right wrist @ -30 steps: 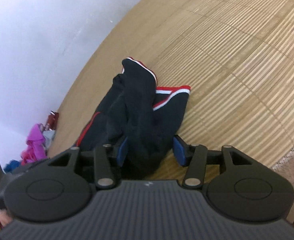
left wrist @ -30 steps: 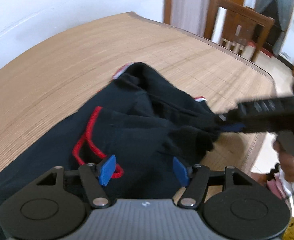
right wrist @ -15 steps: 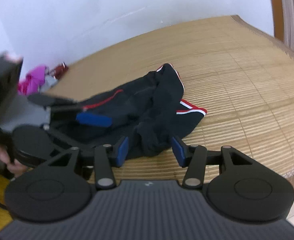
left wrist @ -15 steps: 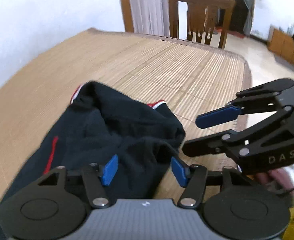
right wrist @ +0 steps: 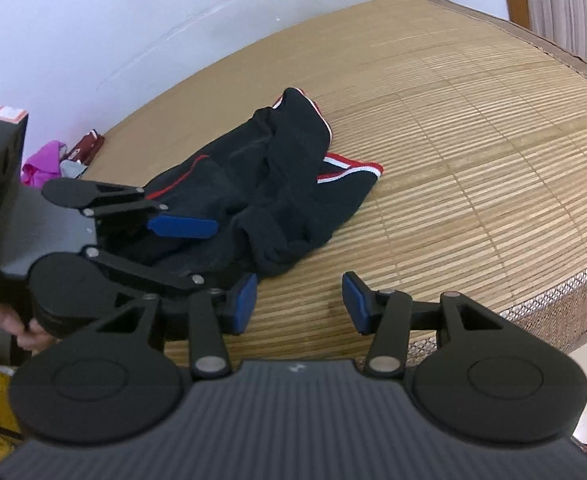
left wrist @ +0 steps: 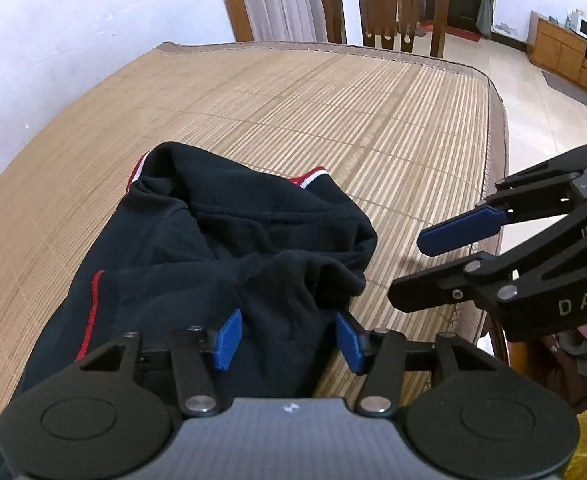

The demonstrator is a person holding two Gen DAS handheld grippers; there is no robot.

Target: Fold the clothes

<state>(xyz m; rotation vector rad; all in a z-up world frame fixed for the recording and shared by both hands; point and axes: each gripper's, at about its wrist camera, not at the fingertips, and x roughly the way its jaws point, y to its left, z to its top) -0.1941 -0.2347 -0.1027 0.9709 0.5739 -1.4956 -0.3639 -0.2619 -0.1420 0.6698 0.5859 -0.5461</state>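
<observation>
you are pulling your right gripper (right wrist: pixel 298 300) back off the black garment (left wrist: pixel 221 256): a second ago its blue pads were straddling a fold of the cloth, and now they are standing apart over bare bamboo mat (left wrist: pixel 333 120), just short of the garment's near bunched edge, gripping nothing. your left gripper (left wrist: pixel 287 338) is also swinging round, so that the far end of the mat and the wooden chair (left wrist: pixel 385 0) are now showing ahead of it. for the fold, i am judging that the garment is lying released in a rumpled heap, with no flat, squared shape showing.

the garment is sitting on the mat near its front edge, its red-and-white trimmed cuffs (right wrist: pixel 349 168) pointing away from you. your left gripper is hovering low over the near part of the cloth, its pads spread with fabric lying between them but not pinched. your right gripper is held beside it, tilted toward the heap.
</observation>
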